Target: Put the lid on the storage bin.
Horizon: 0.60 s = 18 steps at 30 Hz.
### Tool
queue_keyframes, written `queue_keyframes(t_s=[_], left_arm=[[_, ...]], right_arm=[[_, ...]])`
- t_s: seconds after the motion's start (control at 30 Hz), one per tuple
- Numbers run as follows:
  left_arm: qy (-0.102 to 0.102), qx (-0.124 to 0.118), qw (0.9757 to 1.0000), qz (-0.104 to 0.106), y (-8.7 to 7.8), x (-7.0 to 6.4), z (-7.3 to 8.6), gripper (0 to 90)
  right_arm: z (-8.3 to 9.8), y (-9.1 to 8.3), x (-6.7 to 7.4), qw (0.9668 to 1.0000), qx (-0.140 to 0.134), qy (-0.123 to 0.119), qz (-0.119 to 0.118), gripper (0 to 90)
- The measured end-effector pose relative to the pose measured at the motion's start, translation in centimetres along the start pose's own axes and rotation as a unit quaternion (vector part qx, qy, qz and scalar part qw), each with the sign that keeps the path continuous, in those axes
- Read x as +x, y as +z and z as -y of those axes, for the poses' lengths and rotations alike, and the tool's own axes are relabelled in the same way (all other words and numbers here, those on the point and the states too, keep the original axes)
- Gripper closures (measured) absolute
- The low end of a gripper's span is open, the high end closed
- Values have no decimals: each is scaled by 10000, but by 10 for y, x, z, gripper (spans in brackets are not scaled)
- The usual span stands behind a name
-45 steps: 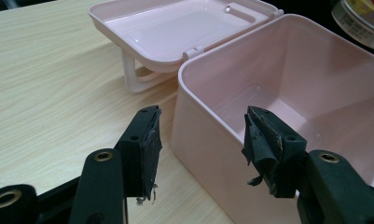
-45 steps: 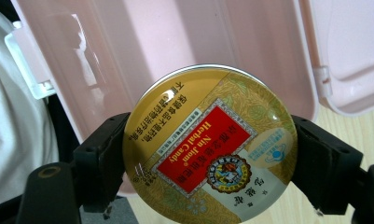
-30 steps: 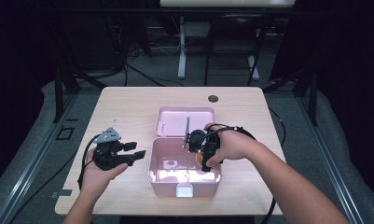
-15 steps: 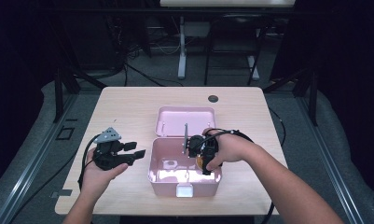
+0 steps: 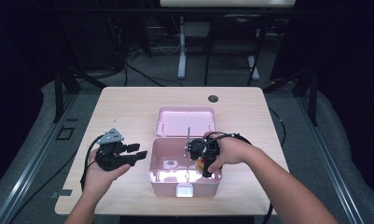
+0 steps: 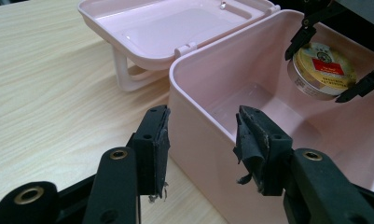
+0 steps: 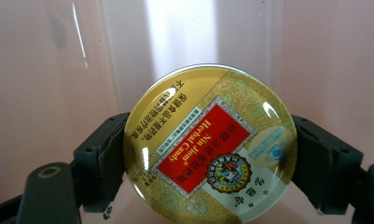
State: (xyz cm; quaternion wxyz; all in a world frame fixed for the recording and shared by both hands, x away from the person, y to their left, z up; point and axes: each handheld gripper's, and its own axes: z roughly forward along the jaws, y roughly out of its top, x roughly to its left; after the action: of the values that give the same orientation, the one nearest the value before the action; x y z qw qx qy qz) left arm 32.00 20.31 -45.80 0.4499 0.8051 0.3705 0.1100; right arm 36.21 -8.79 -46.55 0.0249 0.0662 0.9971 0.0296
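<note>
Candy tin (image 7: 210, 140): round, gold lid with red label, held on edge inside the pink box (image 5: 159, 158), centre-right of the high view
Right gripper (image 5: 206, 158): fingers clamped on tin rim, both sides
Left gripper (image 6: 201, 144): fingers apart, just been closing, straddling the box's near wall, not pressing it
Box lid (image 5: 187, 120): open, flat on worktop (image 5: 128, 107) behind box

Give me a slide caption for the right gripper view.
Right gripper clamps a round candy tin inside the pink box.
</note>
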Motion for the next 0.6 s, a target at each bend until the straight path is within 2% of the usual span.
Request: queue_keyframes(t_s=[0.47,0.6], left_arm=[[-16,37,10000,37,1,-1,0,550],[46,51,10000,36,1,-1,0,551]], right_arm=[[-5,11,0,9997,213,-116,37,196],[-6,16,-2,9995,273,-129,56,196]])
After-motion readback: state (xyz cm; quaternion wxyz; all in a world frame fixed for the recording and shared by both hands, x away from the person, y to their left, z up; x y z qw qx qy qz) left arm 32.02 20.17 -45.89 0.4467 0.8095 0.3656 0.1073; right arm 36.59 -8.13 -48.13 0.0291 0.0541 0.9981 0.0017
